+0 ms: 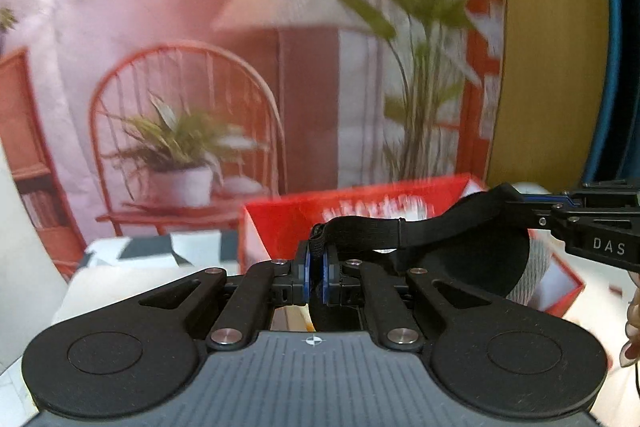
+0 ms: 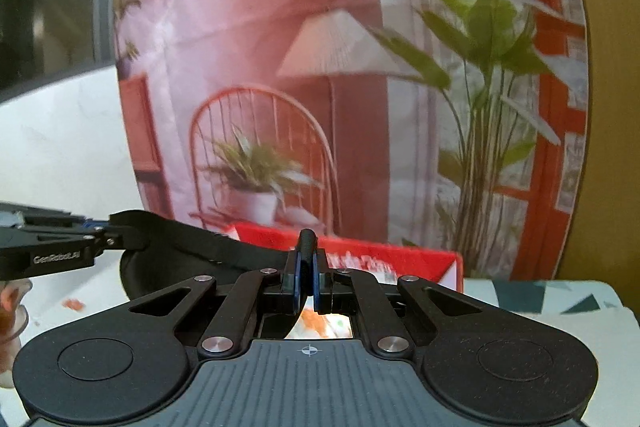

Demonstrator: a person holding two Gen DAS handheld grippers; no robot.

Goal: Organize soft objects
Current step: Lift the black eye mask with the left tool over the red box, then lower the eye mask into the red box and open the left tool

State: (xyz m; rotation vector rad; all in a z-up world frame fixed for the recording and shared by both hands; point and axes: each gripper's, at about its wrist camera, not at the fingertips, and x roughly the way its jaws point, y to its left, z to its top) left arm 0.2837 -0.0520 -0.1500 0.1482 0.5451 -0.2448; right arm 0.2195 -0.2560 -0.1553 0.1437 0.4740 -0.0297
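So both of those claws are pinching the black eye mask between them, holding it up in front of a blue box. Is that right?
Nearly. The box is red, not blue, as the left wrist view shows. The left claw and right claw do both pinch the black eye mask.

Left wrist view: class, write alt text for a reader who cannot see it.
Two black tongs hold a black eye mask stretched between them: the left tongs pinch its elastic strap, the right tongs its far edge. Behind it stand a red box and a printed room backdrop.
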